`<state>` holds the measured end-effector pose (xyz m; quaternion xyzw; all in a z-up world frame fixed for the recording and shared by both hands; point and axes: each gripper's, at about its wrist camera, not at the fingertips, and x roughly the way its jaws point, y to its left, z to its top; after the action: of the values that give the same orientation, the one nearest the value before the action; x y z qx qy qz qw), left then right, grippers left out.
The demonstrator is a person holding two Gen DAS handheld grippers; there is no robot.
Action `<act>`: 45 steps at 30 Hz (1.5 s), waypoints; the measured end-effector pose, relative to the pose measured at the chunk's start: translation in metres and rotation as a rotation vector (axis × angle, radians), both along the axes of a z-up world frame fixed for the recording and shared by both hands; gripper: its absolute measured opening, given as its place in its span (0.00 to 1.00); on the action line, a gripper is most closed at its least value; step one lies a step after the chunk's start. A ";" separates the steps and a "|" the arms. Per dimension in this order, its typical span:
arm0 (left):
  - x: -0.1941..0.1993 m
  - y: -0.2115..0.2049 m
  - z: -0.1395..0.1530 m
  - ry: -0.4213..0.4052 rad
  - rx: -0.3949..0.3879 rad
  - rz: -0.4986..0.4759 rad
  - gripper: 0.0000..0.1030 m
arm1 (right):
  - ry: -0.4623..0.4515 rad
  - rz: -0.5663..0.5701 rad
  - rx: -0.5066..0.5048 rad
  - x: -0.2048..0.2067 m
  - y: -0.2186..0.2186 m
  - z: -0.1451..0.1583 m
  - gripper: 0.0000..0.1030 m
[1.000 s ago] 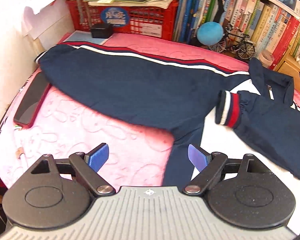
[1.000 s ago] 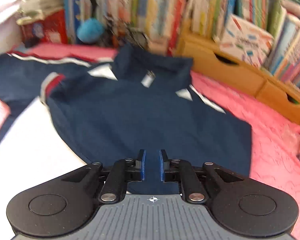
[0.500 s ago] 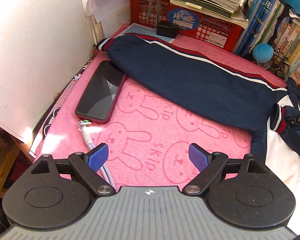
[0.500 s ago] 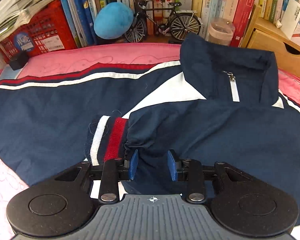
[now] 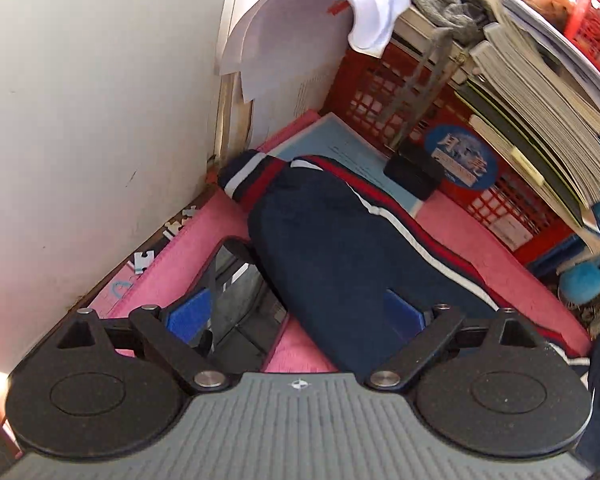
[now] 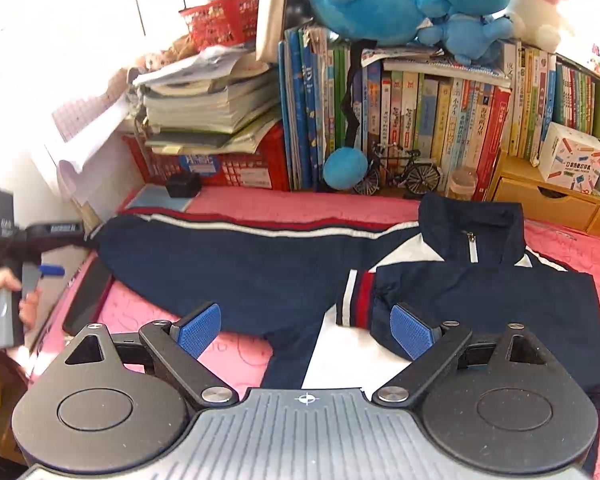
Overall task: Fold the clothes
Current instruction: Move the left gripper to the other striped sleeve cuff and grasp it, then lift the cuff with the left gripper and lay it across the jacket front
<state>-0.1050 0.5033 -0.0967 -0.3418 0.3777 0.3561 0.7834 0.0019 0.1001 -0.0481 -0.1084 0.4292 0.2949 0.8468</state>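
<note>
A navy jacket with white and red stripes lies on a pink towel. One sleeve is folded across the body, its striped cuff near the middle. The other sleeve stretches out to the left; in the left wrist view this sleeve ends in a striped cuff by the wall. My left gripper is open and empty, low over the sleeve's end; it also shows in the right wrist view. My right gripper is open and empty above the jacket's front.
A dark phone lies on the towel beside the sleeve. A white wall stands at the left. A red crate with stacked books, a bookshelf, a model bicycle and a wooden drawer box line the back.
My left gripper has moved left and forward along the outstretched sleeve toward its cuff. My right gripper has opened wide and drawn back from the folded sleeve.
</note>
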 end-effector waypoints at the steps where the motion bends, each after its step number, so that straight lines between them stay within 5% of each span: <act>1: 0.006 0.009 -0.006 0.000 -0.023 0.027 0.92 | -0.009 0.014 -0.040 -0.004 0.006 -0.002 0.90; 10: 0.034 0.049 -0.045 0.026 -0.088 0.108 0.92 | 0.006 0.067 -0.211 0.005 0.036 -0.031 0.92; 11: 0.036 0.050 -0.045 0.021 -0.085 0.105 0.81 | 0.007 0.062 -0.222 0.005 0.041 -0.030 0.92; 12: 0.038 0.049 -0.044 0.025 -0.064 0.104 0.53 | 0.006 0.058 -0.229 0.008 0.044 -0.032 0.92; 15: 0.047 0.048 -0.045 0.071 -0.025 0.086 0.22 | 0.003 0.048 -0.247 0.019 0.051 -0.040 0.92; 24: 0.048 0.034 -0.032 0.000 0.025 0.054 0.04 | -0.041 0.024 -0.265 0.016 0.041 -0.013 0.92; 27: 0.047 0.018 -0.011 -0.063 0.063 0.010 0.04 | -0.054 -0.013 -0.249 0.014 0.021 0.016 0.93; 32: 0.056 -0.036 0.039 -0.184 0.167 -0.196 0.03 | -0.053 -0.120 -0.189 -0.001 -0.035 0.075 0.94; 35: 0.067 -0.088 0.068 -0.253 0.211 -0.422 0.04 | -0.043 -0.177 -0.155 0.007 -0.051 0.082 0.94; 38: 0.072 -0.133 0.069 -0.256 0.201 -0.543 0.09 | -0.019 -0.215 -0.126 0.012 -0.065 0.083 0.95; 40: 0.074 -0.134 0.059 -0.232 0.167 -0.478 0.18 | -0.013 -0.229 -0.124 0.012 -0.072 0.083 0.95; 42: 0.071 -0.106 0.035 -0.153 0.093 -0.306 0.40 | -0.013 -0.227 -0.139 0.008 -0.077 0.083 0.95; 45: 0.055 -0.053 -0.001 -0.044 0.002 -0.061 0.57 | 0.000 -0.231 -0.171 0.001 -0.084 0.078 0.95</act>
<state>-0.0499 0.4503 -0.0975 -0.3369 0.3702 0.3251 0.8023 0.0027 0.0156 0.0296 -0.1301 0.4623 0.1580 0.8628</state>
